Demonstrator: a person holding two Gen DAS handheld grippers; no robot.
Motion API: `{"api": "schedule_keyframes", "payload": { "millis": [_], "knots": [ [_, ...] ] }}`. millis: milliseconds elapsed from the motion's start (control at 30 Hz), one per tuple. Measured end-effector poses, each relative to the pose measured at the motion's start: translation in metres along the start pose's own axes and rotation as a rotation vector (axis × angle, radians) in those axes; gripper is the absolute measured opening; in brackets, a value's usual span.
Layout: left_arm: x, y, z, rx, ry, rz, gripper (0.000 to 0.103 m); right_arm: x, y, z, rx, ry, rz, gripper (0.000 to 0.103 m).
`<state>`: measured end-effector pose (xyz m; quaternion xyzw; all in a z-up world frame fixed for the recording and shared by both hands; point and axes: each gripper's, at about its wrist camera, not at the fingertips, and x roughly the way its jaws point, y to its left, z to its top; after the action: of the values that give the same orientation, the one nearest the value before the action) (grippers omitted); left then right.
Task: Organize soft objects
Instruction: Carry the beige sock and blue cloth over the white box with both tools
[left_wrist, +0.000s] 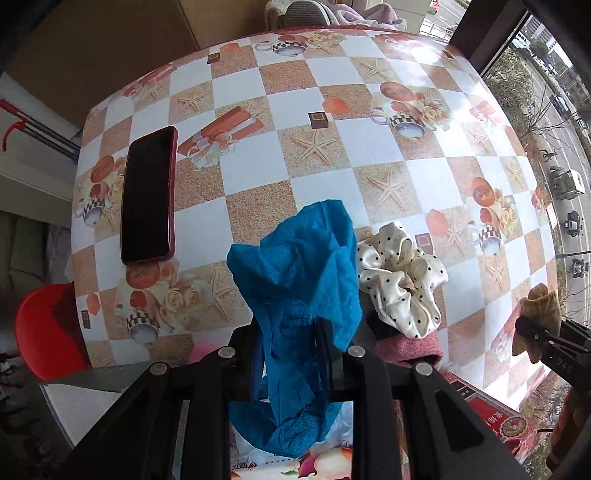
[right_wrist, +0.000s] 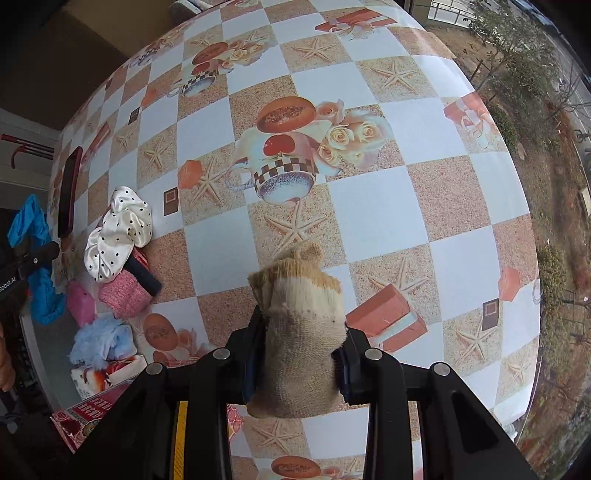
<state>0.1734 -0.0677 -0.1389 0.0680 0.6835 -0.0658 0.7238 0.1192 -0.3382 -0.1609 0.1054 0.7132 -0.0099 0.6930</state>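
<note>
My left gripper (left_wrist: 295, 343) is shut on a crumpled blue cloth (left_wrist: 299, 273) and holds it above the near edge of the table (left_wrist: 258, 177). My right gripper (right_wrist: 301, 332) is shut on a beige knitted sock (right_wrist: 299, 325) held over the table (right_wrist: 388, 206). The right gripper with its sock (left_wrist: 541, 317) shows at the right of the left wrist view. A white polka-dot scrunchie (left_wrist: 399, 277) lies just right of the blue cloth, with a pink knitted piece (left_wrist: 406, 350) below it. The scrunchie (right_wrist: 118, 236), the pink knit (right_wrist: 123, 293) and the blue cloth (right_wrist: 33, 258) show at the left of the right wrist view.
A dark phone in a red case (left_wrist: 149, 195) lies on the table's left side. A light blue fluffy item (right_wrist: 99, 338) and a pink object (right_wrist: 79, 302) lie near the table's near-left edge. A red printed box (right_wrist: 92, 410) sits below. A red stool (left_wrist: 48, 332) stands left of the table.
</note>
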Motion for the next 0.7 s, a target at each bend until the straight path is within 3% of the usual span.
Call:
{"api": "schedule_keyframes", "payload": {
  "millis": [233, 500, 700],
  "knots": [
    [-0.03, -0.005, -0.047, 0.067, -0.018, -0.021, 0.027, -0.03, 0.001, -0.062, 0.026, -0.022, -0.004, 0.034],
    [-0.06, -0.019, -0.108, 0.168, -0.038, -0.051, 0.027, -0.034, 0.007, -0.113, 0.03, -0.002, -0.021, 0.034],
    [-0.077, -0.019, -0.151, 0.259, -0.055, -0.072, 0.027, -0.028, 0.033, -0.155, -0.008, 0.038, -0.015, 0.034]
  ]
}}
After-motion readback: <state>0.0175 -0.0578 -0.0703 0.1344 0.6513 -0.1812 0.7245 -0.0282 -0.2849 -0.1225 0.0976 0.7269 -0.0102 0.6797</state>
